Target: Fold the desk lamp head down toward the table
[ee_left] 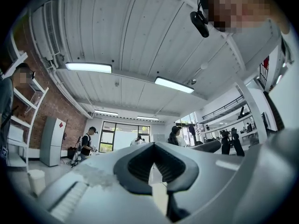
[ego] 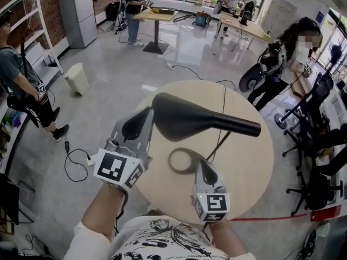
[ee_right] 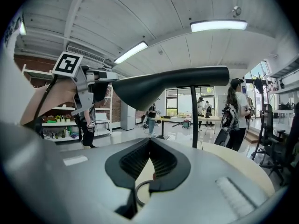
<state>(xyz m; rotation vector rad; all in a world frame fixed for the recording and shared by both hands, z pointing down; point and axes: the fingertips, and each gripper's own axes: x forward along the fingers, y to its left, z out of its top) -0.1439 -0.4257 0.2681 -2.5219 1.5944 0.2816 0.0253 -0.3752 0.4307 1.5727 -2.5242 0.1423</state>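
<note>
Hovering clenched and empty, your left gripper [ego: 142, 118] flanks the head [ego: 190, 118], seemingly to push it down; your right gripper [ego: 203, 167], clenched too, guards the base [ego: 171, 161].

A person is holding a two-jaw gripper in each hand, both pointing forward and away from the body. The left gripper [ego: 145, 115] is reaching out higher and further, its jaws meeting tip to tip with nothing between them, its marker cube [ego: 116, 169] sitting above the bare left forearm [ego: 100, 210]. The right gripper [ego: 200, 164] is hanging lower and closer in, its jaws likewise pressing together on nothing, its own marker cube [ego: 212, 205] riding just ahead of the right wrist [ego: 225, 229].
</note>
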